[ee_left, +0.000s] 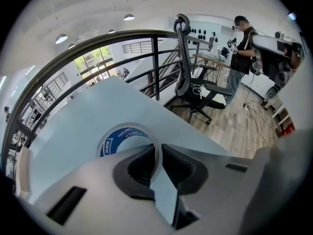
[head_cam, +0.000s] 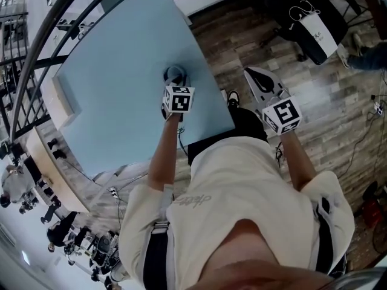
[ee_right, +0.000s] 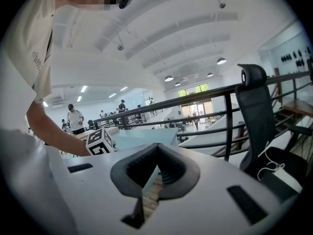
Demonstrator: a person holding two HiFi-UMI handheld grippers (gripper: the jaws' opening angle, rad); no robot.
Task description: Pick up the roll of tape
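A roll of tape (ee_left: 120, 140) with a blue-printed core lies flat on the light blue table (ee_left: 73, 121), close to the table's right edge. My left gripper (ee_left: 157, 156) points steeply down, one jaw inside the ring and one outside, pads pressed on the roll's near wall. From the head view the tape roll (head_cam: 174, 73) shows just beyond the left gripper (head_cam: 175, 88). My right gripper (head_cam: 261, 82) hangs off the table over the wooden floor. In its own view the right gripper (ee_right: 157, 150) has its tips together with nothing between them.
A black office chair (ee_left: 190, 77) stands on the wooden floor to the right of the table, and a dark railing (ee_left: 122, 37) runs behind it. A person (ee_left: 242, 48) stands at a desk in the back. A white bag (head_cam: 318, 32) rests on a dark seat.
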